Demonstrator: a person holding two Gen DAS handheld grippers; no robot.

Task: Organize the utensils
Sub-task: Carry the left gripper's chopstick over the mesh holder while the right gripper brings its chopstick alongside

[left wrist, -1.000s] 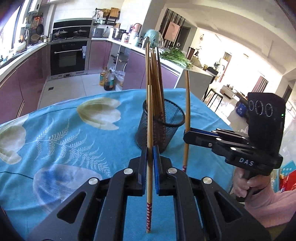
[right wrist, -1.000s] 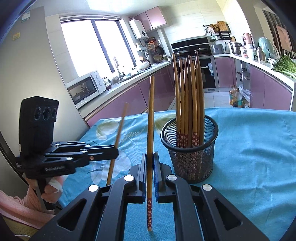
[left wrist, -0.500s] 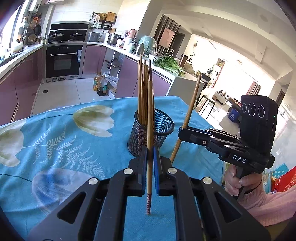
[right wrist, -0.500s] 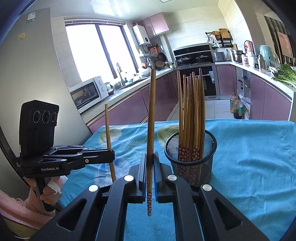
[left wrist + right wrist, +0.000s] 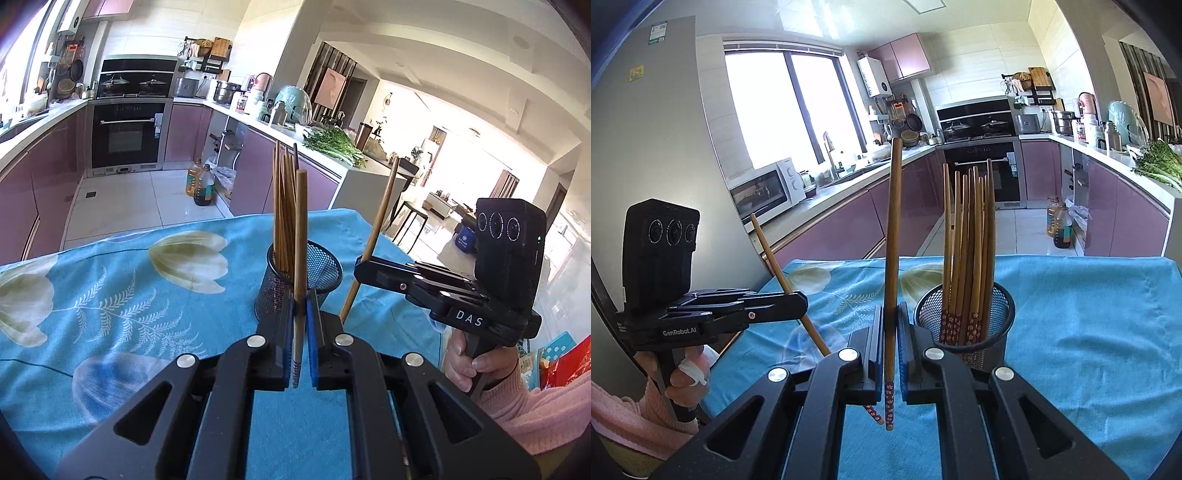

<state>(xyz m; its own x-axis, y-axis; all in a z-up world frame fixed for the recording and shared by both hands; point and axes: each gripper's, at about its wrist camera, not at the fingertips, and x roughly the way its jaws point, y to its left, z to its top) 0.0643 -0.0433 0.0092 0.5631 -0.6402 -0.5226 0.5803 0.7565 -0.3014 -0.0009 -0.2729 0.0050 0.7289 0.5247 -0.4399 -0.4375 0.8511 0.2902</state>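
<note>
Now: both tongs, left [image 5: 300, 332] and right [image 5: 891, 349], each clamped on 1 chopstick [image 5: 300, 251] | step: carry to mesh holder [image 5: 312, 273], frame center | next: lift tip over rim, release.

A home kitchen: built-in oven [image 5: 127, 134], microwave [image 5: 764, 188], purple cabinets [image 5: 1130, 218] (probably a lounge beyond).

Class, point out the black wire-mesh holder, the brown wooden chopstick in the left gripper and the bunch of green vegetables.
black wire-mesh holder [image 5: 999, 299], right wrist view, rim
brown wooden chopstick [image 5: 300, 236], left wrist view, shaft
bunch of green vegetables [image 5: 334, 142], left wrist view, leaves
</note>
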